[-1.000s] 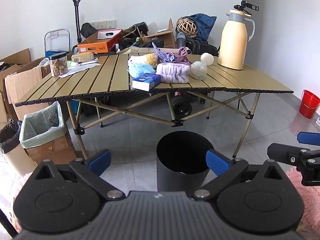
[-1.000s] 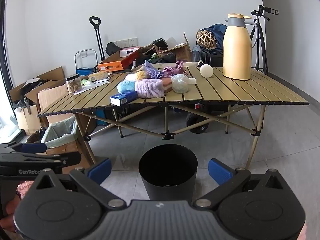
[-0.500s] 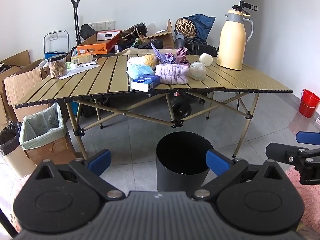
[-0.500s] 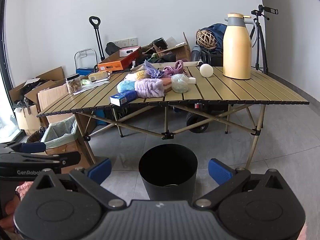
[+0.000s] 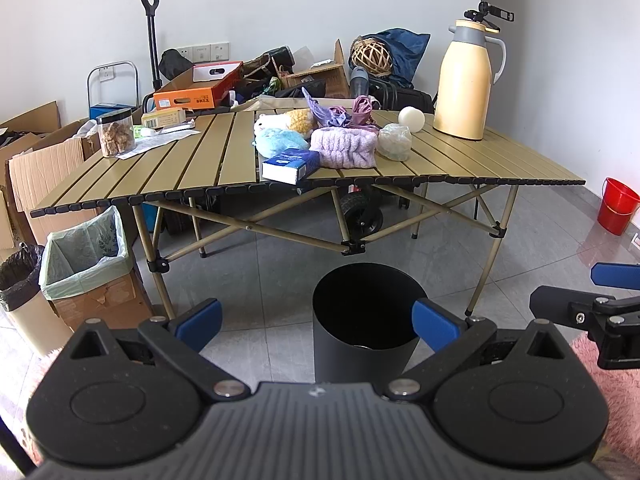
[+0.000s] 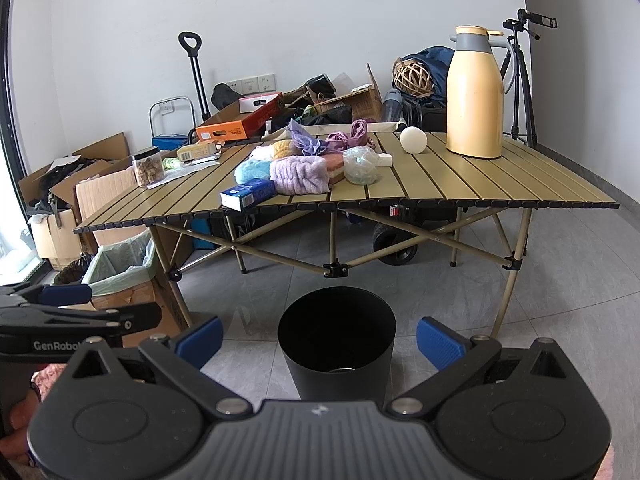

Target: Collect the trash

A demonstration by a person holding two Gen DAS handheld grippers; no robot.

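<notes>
A black round bin [image 5: 365,320] [image 6: 337,340] stands on the grey floor in front of a slatted folding table [image 5: 472,160] [image 6: 460,184]. On the table lie a blue box [image 5: 291,165] [image 6: 248,194], a purple fuzzy cloth [image 5: 345,153] [image 6: 300,176], a crumpled clear bag [image 5: 395,142] [image 6: 361,165], plush toys [image 5: 280,139] and a white ball [image 5: 412,119] [image 6: 413,141]. My left gripper [image 5: 316,318] is open and empty, low before the bin. My right gripper [image 6: 320,338] is open and empty too, beside it; each shows at the edge of the other's view.
A tall yellow thermos [image 5: 464,80] [image 6: 475,92] stands at the table's right rear, a snack jar [image 5: 116,132] at its left. A bag-lined cardboard box [image 5: 86,264] and a black-lined bin [image 5: 20,280] sit left of the table. A red bucket [image 5: 618,206] is far right.
</notes>
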